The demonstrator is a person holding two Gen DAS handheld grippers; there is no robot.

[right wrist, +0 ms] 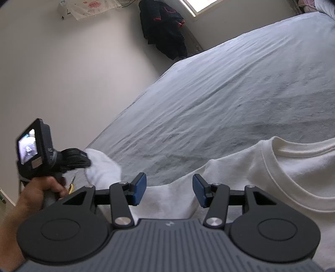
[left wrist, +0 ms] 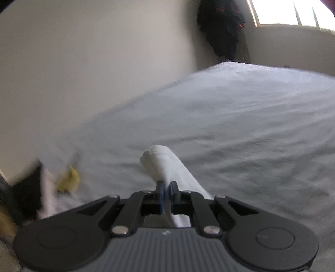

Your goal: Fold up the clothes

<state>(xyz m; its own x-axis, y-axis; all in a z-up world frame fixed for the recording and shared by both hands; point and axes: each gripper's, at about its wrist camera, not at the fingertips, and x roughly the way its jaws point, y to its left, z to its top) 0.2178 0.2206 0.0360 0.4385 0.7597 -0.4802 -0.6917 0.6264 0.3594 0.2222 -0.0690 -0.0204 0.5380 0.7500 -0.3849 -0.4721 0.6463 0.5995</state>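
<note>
A white T-shirt (right wrist: 240,173) lies on the bed, its round collar (right wrist: 278,173) at the right. My right gripper (right wrist: 169,188) hovers just above the shirt's shoulder area, jaws open, with nothing pinched between the blue pads. My left gripper (left wrist: 167,188) is shut on the shirt's sleeve (left wrist: 165,165), which stands up as a bunched white tube ahead of the fingers. In the right wrist view a hand (right wrist: 39,192) holds the left gripper (right wrist: 86,162) at the far left, where its fingers meet the sleeve (right wrist: 102,167).
A pale grey sheet (right wrist: 209,94) covers the wide bed. A plain wall runs along its left side. A dark garment (right wrist: 165,29) hangs in the far corner beside a bright window (left wrist: 289,12). A small yellow object (left wrist: 70,180) lies near the bed's left edge.
</note>
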